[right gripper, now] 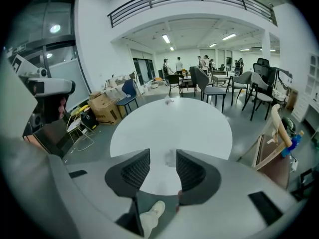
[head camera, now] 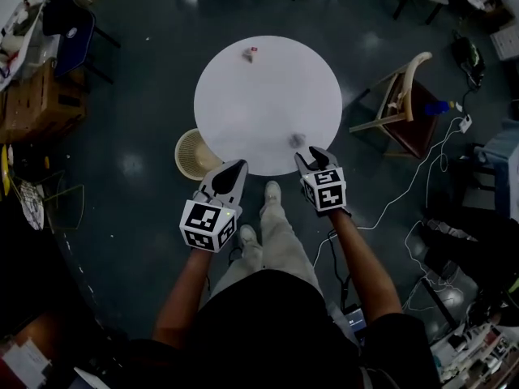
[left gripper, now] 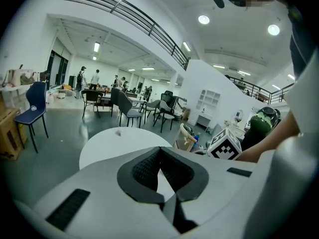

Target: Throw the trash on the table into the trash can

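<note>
Little of the task could be counted as done. At the left, the trash can point(head camera: 197, 154) stood on the floor against the near-left edge of the round table point(head camera: 243, 104), partly tucked under the rim, and nothing could be made out inside it. Just right of it, the left gripper point(head camera: 238, 168) was held over the floor short of the table edge, its jaws brought together at the tips with nothing between them. Further right, a small crumpled scrap point(head camera: 250, 53) lay near the far edge of the table, well apart from both grippers and untouched. A second, greyish scrap point(head camera: 297, 140) lay close to the near-right edge. Just beside it the right gripper point(head camera: 312, 156) was poised with its jaws spread wide; in the right gripper view the greyish scrap was framed in the gap beyond the pads, but it was not pressed by either of them. Both pieces were therefore judged to be left for picking up and dropping into the can, the near one most likely first. As for direction, the can was seen upright with its round mouth facing up. The far scrap looked slightly wider across than deep in the head view, with a reddish bit on its right side, so its long axis was taken to run roughly left to right. The near scrap appeared as a roundish lump, and no long axis could be told.
</note>
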Tool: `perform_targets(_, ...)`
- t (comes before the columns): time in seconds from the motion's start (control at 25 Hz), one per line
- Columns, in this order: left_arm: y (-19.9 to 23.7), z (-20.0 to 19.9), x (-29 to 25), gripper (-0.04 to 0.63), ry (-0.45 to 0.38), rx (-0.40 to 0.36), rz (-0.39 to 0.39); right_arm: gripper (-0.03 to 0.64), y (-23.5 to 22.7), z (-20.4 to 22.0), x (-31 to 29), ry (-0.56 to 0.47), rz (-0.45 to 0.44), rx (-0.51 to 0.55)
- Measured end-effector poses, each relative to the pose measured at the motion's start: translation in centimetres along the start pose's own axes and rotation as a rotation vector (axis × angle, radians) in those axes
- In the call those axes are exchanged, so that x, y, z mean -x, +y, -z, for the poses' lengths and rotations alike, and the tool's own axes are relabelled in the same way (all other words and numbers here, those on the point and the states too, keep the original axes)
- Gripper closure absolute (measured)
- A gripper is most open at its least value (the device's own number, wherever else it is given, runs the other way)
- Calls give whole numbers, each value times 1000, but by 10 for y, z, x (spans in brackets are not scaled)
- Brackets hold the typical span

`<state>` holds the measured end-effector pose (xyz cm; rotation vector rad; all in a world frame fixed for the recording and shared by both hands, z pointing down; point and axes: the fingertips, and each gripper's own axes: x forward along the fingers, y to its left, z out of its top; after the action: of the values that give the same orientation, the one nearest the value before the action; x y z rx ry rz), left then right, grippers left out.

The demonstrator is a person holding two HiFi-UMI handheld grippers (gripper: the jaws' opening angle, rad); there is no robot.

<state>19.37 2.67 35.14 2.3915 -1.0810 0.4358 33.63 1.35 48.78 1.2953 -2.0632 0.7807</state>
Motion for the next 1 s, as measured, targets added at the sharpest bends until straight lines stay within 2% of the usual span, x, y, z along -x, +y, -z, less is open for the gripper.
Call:
perform_targets(0.28,14,17,-35,588,42,20,-6,456,-20,16,-48,77,35,65)
perform_targets(0.6,20,42,-58,588,87,56,-33,445,-36,33,-87,136,24,63)
perform_targets(0.76,25,42,-64,588,93,45,-48,446,-39,36,-97,143,41,77)
perform_targets(1.0,31,33,-68,588,86,48,-77,488,-40,34,-96,154,39,117)
